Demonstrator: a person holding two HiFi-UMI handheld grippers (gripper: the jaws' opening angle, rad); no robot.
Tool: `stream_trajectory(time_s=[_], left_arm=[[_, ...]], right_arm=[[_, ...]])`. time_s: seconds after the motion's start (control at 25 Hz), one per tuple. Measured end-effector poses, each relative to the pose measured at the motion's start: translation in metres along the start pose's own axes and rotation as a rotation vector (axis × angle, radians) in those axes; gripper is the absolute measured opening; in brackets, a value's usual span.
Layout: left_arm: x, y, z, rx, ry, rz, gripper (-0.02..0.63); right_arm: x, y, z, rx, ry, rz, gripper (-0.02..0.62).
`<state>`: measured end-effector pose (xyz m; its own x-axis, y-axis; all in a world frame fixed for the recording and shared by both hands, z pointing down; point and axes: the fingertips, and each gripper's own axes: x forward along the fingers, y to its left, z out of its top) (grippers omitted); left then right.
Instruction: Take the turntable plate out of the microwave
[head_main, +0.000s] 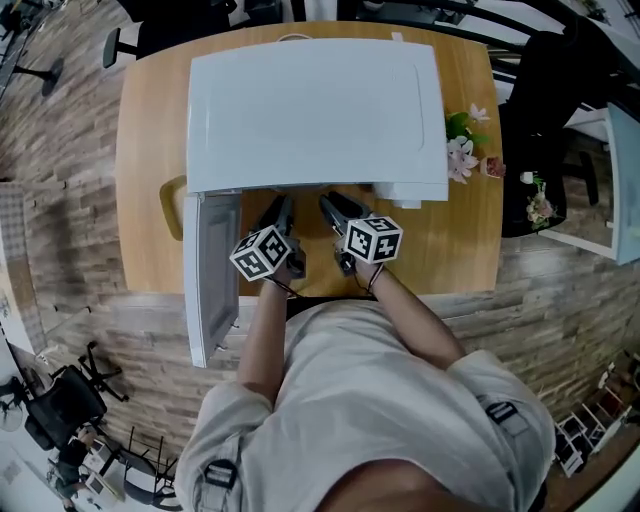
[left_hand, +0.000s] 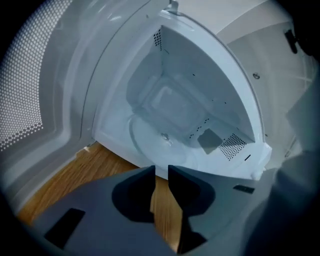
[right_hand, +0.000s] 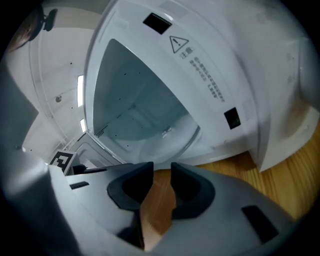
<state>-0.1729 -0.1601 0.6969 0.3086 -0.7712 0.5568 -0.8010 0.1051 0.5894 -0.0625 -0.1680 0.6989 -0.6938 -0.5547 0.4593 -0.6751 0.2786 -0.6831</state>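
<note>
Plate (left_hand: 150, 148) lies flat on the microwave (head_main: 315, 110) floor — round, face up. Left gripper (left_hand: 161, 170) and right gripper (right_hand: 162, 171) face the opening — jaws slightly apart, empty, above the table (head_main: 150, 150).

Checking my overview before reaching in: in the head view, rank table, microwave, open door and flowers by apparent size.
1. table, by outline
2. microwave, nearer the camera
3. door, seen almost edge-on
4. flowers

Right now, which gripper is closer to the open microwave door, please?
The left gripper: it is right beside the door, with the right gripper beyond it.
</note>
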Motion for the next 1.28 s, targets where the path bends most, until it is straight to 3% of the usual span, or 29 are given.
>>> stream_trajectory(time_s=[0.2,0.36,0.68,0.88,1.0,1.28], left_arm=[[0.011,0.007,0.008,-0.029,0.014,-0.022,0.130],[0.011,0.012,0.008,-0.048,0.026,-0.022,0.123],[0.026,0.022,0.007,-0.104,0.042,-0.044,0.169],[0.027,0.023,0.000,-0.123,0.041,-0.050,0.161],[0.024,0.019,0.002,-0.110,0.037,-0.060,0.129],[0.016,0.011,0.007,-0.096,0.020,-0.059,0.129]], right_arm=[[0.014,-0.003,0.001,0.069,-0.006,-0.024,0.128],[0.021,-0.007,0.001,0.132,-0.014,-0.042,0.141],[0.031,-0.006,0.001,0.186,-0.031,-0.047,0.140],[0.028,-0.009,-0.006,0.180,-0.013,-0.054,0.104],[0.027,-0.006,-0.007,0.159,-0.003,-0.041,0.101],[0.021,-0.001,-0.004,0.131,0.001,-0.015,0.101]])
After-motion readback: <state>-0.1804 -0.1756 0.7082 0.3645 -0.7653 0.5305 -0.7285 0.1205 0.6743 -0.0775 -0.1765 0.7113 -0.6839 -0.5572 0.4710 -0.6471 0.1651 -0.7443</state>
